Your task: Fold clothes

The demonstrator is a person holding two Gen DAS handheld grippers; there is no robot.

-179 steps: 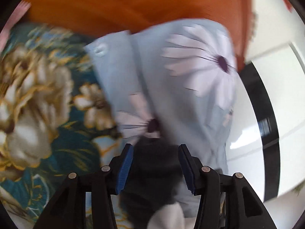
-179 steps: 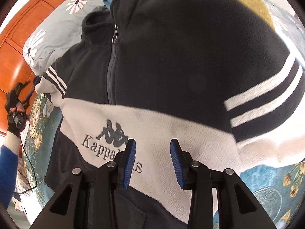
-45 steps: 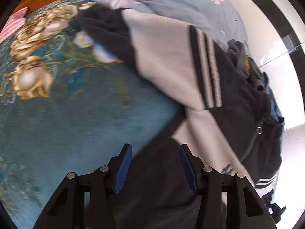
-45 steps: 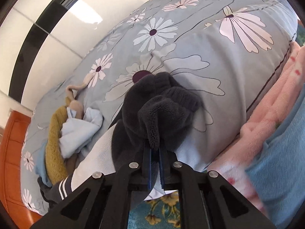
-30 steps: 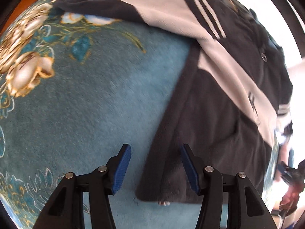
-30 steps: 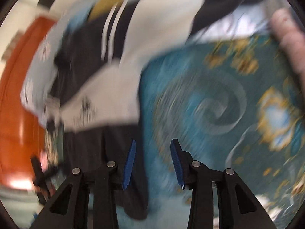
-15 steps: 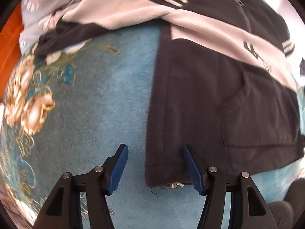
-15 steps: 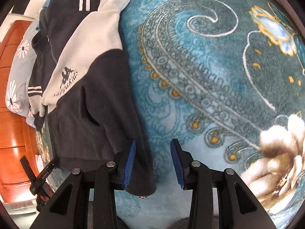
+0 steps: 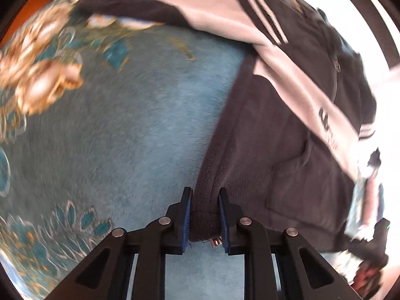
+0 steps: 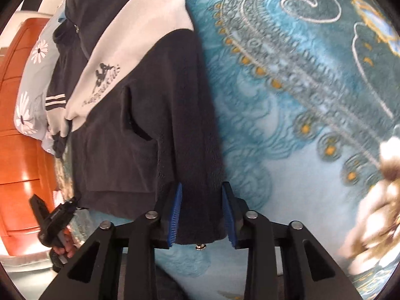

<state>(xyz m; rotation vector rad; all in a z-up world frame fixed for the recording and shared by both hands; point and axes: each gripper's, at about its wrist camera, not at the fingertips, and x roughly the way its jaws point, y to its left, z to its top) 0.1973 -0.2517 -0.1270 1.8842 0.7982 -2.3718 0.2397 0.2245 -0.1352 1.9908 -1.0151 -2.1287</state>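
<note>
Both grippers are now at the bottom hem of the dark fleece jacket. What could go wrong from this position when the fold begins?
1. The left gripper pinches only the hem corner of the fleece jacket; thick fleece may slip out when lifted.
2. The right gripper straddles the other hem corner with its jaws apart, so lifting now might raise one side only.
3. The upper sleeve lies bunched on the floral blanket and may fold in crookedly.

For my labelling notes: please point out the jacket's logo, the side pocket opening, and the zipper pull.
jacket logo [image 10: 102, 73], right wrist view, on the dark figures printed on the white band.
pocket opening [image 10: 136, 127], right wrist view, on the slit's dark edge.
zipper pull [image 9: 336, 64], left wrist view, on the metal ring.
</note>
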